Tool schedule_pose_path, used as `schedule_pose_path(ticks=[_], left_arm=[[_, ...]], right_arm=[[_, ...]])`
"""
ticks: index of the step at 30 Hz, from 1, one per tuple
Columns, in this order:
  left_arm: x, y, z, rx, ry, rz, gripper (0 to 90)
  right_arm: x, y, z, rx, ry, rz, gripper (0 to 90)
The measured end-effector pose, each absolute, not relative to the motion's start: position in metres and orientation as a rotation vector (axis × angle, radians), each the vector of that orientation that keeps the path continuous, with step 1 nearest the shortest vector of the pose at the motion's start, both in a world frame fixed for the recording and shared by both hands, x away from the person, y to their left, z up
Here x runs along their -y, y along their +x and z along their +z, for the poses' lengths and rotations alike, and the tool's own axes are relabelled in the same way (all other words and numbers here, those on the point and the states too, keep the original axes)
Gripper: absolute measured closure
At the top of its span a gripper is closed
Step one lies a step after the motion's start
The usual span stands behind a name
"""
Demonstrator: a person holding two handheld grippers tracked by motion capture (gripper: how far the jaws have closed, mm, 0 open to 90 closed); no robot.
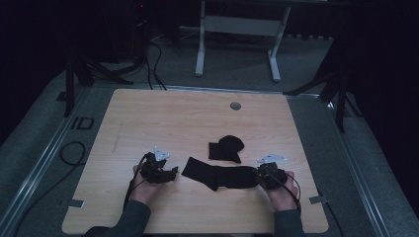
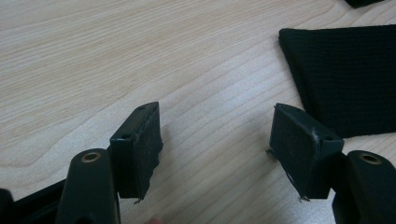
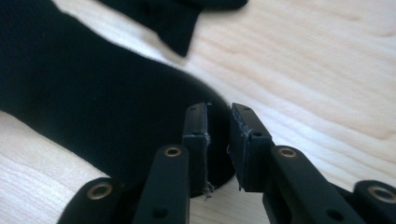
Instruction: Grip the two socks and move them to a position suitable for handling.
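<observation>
The right claw point(image 3: 218, 140) has its two black jaws drawn nearly together, a thin gap left between them, poised over the rounded end of the long flat black knitted sock point(image 3: 93, 107). Whether any fabric is actually caught in that gap I cannot tell; the jaws sit right at the sock's edge, low to the surface, which reads as the start of a pinch or the moment after letting go. In the high view this claw point(image 1: 261, 176) meets the sock's right end point(image 1: 222, 176), held by the person's right hand point(image 1: 282, 193) coming in from the near edge.

The left claw point(image 2: 217, 144) is released, jaws spread wide with bare wood between them. The sock's squared cuff end point(image 2: 345, 74) lies just beyond its right jaw, not touching (a likely approach line, I would judge, so that each end gets its own claw). From above, that claw point(image 1: 165, 174) sits just beside the cuff.

Farther out, a second black sock, folded over on itself into a small bundle point(image 1: 226, 148), rests near the first, a little farther from the person. Both lie on the pale wood-grain surface point(image 1: 148, 118), which has a small round grey fitting point(image 1: 235, 105) near its far edge.
</observation>
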State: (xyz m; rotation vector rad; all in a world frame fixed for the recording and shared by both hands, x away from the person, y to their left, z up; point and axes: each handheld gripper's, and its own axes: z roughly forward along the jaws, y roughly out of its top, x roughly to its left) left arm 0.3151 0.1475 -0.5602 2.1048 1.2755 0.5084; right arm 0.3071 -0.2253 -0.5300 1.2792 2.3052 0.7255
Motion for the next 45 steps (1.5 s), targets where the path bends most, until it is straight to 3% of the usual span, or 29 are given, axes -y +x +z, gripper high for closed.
schedule_pose_path(ticks=[6,9,10,22,30,45], left_arm=[[-0.145,0.313,-0.557,-1.268,2.125,0.488,43.4],[-0.144,0.311,-0.556,-1.268,2.13,0.472,56.1],[-0.145,0.309,-0.553,-1.255,2.091,0.393,59.3],[-0.116,0.297,-0.549,-1.09,2.07,0.383,80.3],[-0.116,0.301,-0.555,-1.107,2.083,0.362,85.3],[-0.114,0.301,-0.56,-1.097,2.126,0.393,85.1]], right_arm=[[0.217,0.31,-0.546,-2.362,1.257,0.694,82.5],[0.211,0.308,-0.546,-2.385,1.232,0.7,82.4],[0.208,0.307,-0.545,-2.398,1.22,0.705,82.1],[0.191,0.303,-0.546,-2.462,1.161,0.765,80.8],[0.19,0.304,-0.547,-2.481,1.157,0.807,80.3],[0.184,0.311,-0.529,-2.433,1.082,0.901,78.1]])
